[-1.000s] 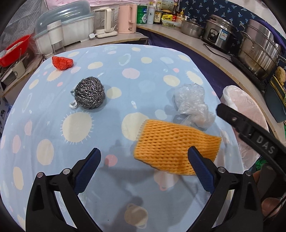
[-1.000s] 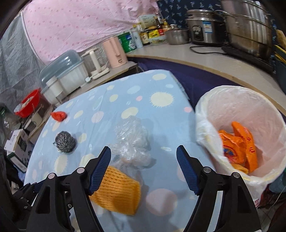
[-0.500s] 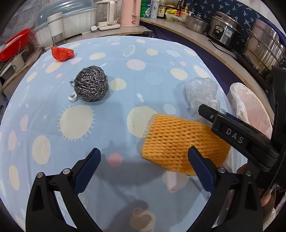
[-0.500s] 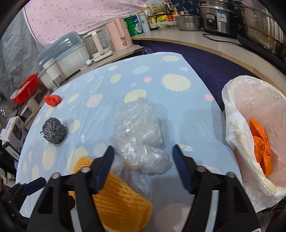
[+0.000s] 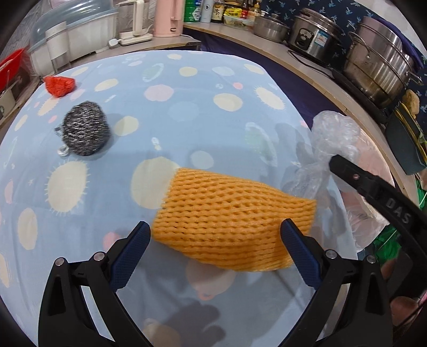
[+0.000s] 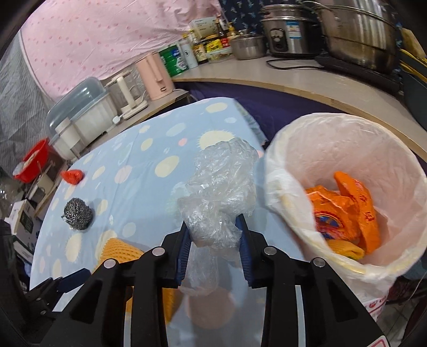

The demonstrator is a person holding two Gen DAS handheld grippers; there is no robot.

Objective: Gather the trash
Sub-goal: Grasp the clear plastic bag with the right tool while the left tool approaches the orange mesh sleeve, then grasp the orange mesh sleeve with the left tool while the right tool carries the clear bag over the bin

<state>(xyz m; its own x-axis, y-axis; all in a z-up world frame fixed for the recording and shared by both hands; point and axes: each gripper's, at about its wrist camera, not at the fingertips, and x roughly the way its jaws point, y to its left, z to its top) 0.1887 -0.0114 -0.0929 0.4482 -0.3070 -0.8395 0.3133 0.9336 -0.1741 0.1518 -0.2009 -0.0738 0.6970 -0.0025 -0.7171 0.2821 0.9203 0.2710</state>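
Observation:
A crumpled clear plastic bag (image 6: 221,186) sits between the pads of my right gripper (image 6: 213,224), whose jaws are closing and pressing on it. The bag hangs off the table, beside the white-lined trash bin (image 6: 344,125). Orange wrappers (image 6: 347,211) lie in the bin. My left gripper (image 5: 214,229) is open, low over the table, with its fingertips on either side of the near edge of an orange foam net (image 5: 232,211). The net lies flat on the blue spotted tablecloth (image 5: 186,117). The right gripper's black finger (image 5: 373,186) crosses the right of the left wrist view.
A steel scourer (image 5: 85,130) and a red crumpled scrap (image 5: 59,85) lie at the far left of the table. Behind it a counter holds pots (image 5: 379,69), a rice cooker (image 5: 315,40), bottles and a pink kettle (image 5: 170,18). The bin stands off the table's right edge.
My right gripper's jaws narrowed onto the clear plastic bag and carried it up and toward the bin. My left gripper moved forward and down to the foam net.

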